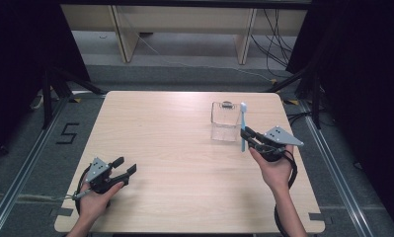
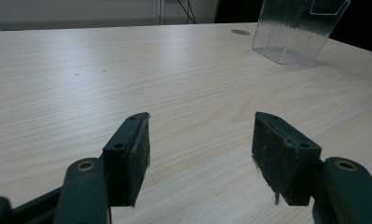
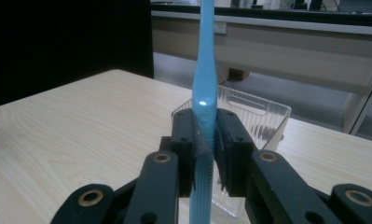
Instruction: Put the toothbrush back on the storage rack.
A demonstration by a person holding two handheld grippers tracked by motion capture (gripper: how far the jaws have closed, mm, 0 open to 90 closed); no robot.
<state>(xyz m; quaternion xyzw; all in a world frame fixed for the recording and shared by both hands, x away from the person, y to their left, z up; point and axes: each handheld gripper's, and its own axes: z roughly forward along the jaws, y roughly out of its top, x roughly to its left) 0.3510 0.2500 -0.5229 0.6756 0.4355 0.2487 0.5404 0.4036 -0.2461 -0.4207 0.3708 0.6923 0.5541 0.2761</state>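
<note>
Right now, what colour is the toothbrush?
Light blue toothbrush; the right gripper view shows it best.

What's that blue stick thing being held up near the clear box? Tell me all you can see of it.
It is a light blue toothbrush, glossy like plastic, slim, with a ribbed grip section low on the handle. It stands roughly upright, clamped at mid-handle between the black pads of the right gripper, which is shut on it. In the high view its pale head end points up, beside the right edge of the clear ribbed container. Whether it touches the container or the table cannot be told.
</note>
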